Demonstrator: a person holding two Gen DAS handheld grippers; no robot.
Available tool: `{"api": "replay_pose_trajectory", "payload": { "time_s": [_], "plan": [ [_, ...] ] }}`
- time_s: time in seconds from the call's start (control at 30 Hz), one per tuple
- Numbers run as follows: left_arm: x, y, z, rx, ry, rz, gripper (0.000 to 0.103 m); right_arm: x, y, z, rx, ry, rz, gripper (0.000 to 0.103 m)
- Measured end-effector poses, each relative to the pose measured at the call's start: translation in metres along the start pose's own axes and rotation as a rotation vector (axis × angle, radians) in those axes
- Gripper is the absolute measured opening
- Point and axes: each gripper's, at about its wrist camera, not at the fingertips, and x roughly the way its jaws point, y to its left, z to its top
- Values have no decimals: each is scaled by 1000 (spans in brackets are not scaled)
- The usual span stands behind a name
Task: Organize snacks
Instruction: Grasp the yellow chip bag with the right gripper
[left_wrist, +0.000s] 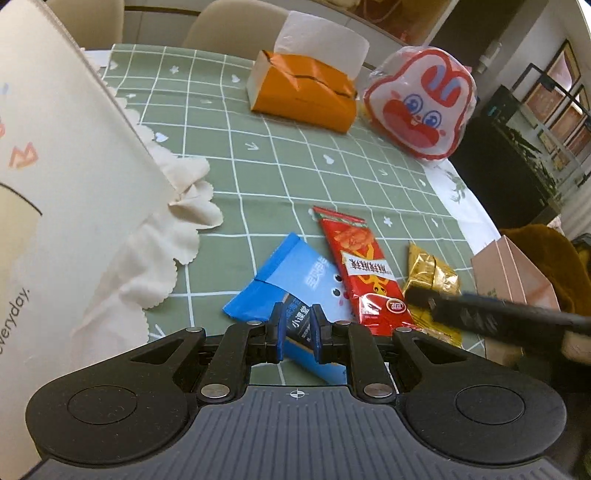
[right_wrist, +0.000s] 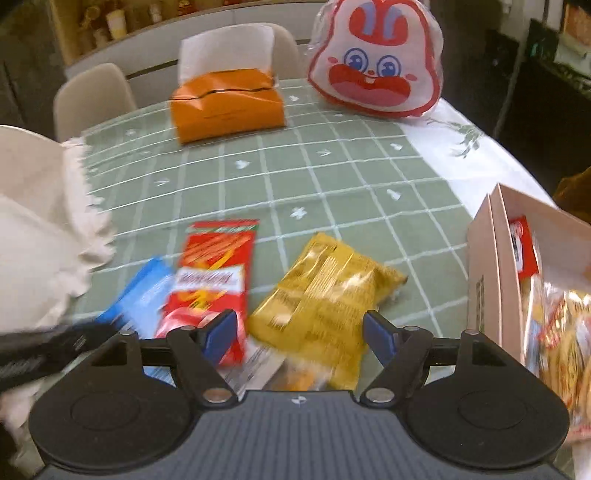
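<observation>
On the green checked tablecloth (right_wrist: 332, 177), sorting is partly done, I judge.
My pink box (right_wrist: 495, 266) at the right already holds several packets; three lie loose: yellow packet (right_wrist: 325, 299), red packet (right_wrist: 214, 273), blue packet (left_wrist: 291, 280). My left gripper (left_wrist: 298, 332) is clamped on the blue one; my right gripper (right_wrist: 301, 332) hangs with jaws apart over the yellow.

Glossy foil gold packet (right_wrist: 325, 306) on a matt checked tablecloth (right_wrist: 332, 177).
</observation>
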Motion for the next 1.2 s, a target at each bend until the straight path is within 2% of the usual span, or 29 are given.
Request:
{"api": "replay_pose_trajectory", "payload": {
  "time_s": [0.1, 0.23, 0.37, 0.47, 0.7, 0.87, 1.0, 1.2],
  "plan": [
    [2, -1, 2, 4, 7, -1, 17, 19, -3, 14, 19, -27, -50, 76],
    [9, -3, 7, 20, 27, -19, 17, 35, -17, 18, 82, 51, 1, 76],
    [16, -6, 10, 17, 35, -57, 17, 20, -15, -1, 23, 46, 7, 70],
    [19, -11, 10, 35, 39, -58, 17, 8, -9, -15, -28, 37, -10, 67],
    [27, -29, 9, 92, 69, -91, 17, -19, -9, -46, -37, 41, 10, 66],
    [29, -47, -2, 164, 100, -130, 17, -43, -9, -73, -24, 42, 23, 66],
    [27, -64, -12, 237, 100, -130, 17, -61, -17, -95, 20, 43, 40, 66],
    [34, -86, -25, 293, 168, -172, 18, -80, -41, -117, 87, 32, -21, 66]
  ]
}}
